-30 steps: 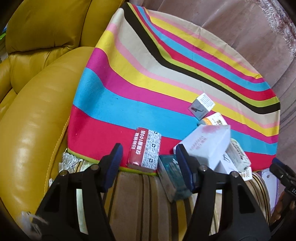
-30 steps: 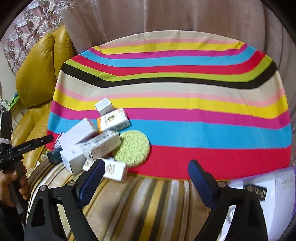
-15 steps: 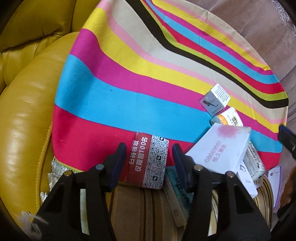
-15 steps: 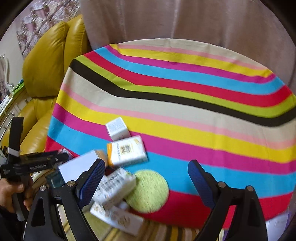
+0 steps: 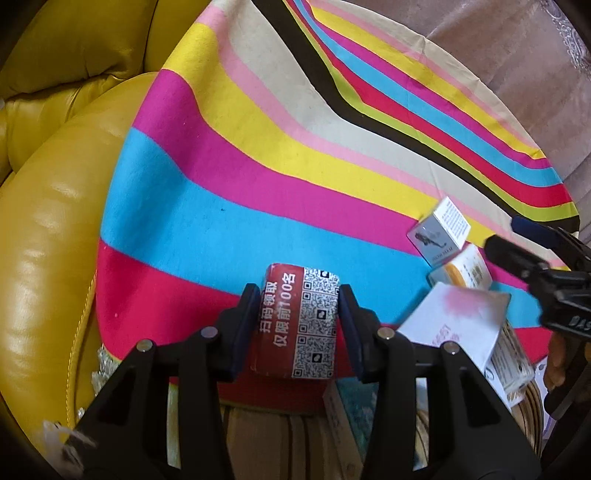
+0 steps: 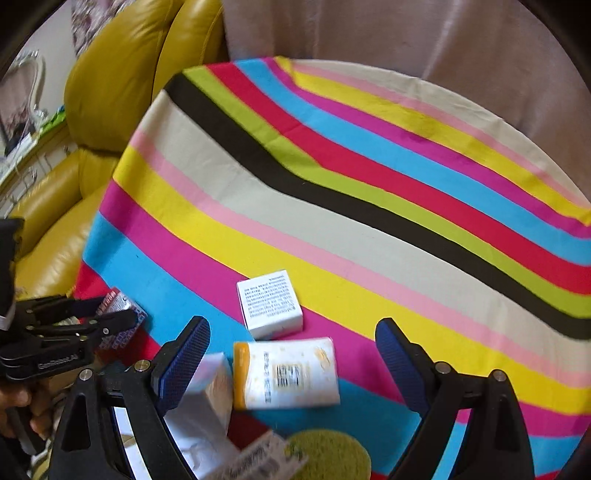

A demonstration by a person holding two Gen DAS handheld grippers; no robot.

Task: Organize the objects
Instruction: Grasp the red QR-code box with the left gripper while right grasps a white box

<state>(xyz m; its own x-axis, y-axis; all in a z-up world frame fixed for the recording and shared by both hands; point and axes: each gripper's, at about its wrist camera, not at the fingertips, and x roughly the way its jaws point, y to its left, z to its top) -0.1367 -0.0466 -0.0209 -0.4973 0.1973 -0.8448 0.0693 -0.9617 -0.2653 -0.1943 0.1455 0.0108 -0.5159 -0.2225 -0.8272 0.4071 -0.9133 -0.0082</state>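
My left gripper (image 5: pixel 297 325) is shut on a red box with a QR code (image 5: pixel 299 317) at the near left edge of the striped cloth (image 5: pixel 258 155). The same red box (image 6: pixel 120 308) and the left gripper (image 6: pixel 107 314) show at the left of the right wrist view. My right gripper (image 6: pixel 291 354) is open above an orange-and-white box (image 6: pixel 286 373). A small white cube box (image 6: pixel 269 304) lies just beyond it. A large white box (image 5: pixel 454 325) leans on other boxes to the right of the left gripper.
A yellow leather sofa (image 5: pixel 48 221) stands left of the table. A green round sponge (image 6: pixel 328 456) lies at the near edge. A teal box (image 5: pixel 351 410) hangs at the cloth's near edge. A beige curtain (image 6: pixel 406 33) hangs behind the table.
My left gripper has moved forward and closed on the red QR-code box. My right gripper has moved forward and left over the pile of boxes, still open.
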